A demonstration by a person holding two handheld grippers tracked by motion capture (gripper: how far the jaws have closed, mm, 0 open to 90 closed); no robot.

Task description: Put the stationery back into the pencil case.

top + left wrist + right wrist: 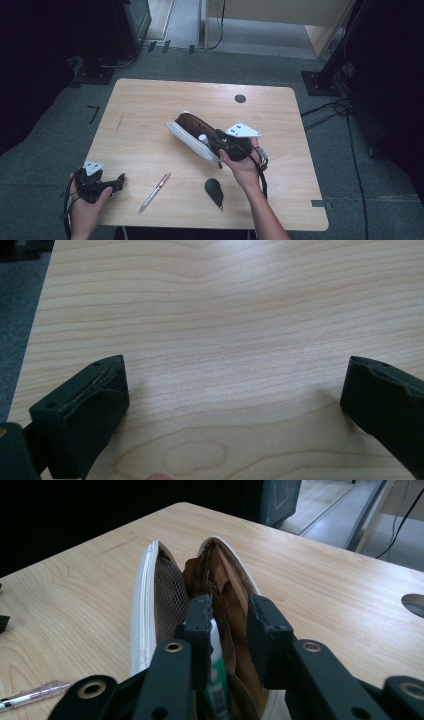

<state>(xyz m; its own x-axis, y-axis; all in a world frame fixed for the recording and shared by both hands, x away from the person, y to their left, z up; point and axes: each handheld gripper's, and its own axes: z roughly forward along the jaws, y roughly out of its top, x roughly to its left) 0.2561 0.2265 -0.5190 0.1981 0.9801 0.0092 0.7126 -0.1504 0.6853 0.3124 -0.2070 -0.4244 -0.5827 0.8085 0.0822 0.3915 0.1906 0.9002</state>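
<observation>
White-edged pencil case [192,135] with a brown lining lies unzipped at the centre of the high view, on the light wooden table [150,100], running diagonally from upper left to lower right. In the right gripper view its two halves gape apart, mesh pocket on the left and brown folds on the right, so the interior is open for loading.

The right gripper [222,141] sits at the lower right end of the case, its jaws reaching into the mouth. In its own view a white tube with a green label [216,665] stands in the case against the left jaw; a visible gap separates it from the right jaw. Judgement: the tube is being placed in the case, and whether the pads press on it cannot be told.

The left gripper [117,181] rests at the lower left of the high view, jaws spread wide with bare table between them; it appears to be idle.

A slim pink-and-silver pen [155,192] lies at lower centre, apart from the case. A small black teardrop-shaped object [214,190] lies just right of it. Both are probably awaiting packing.
</observation>
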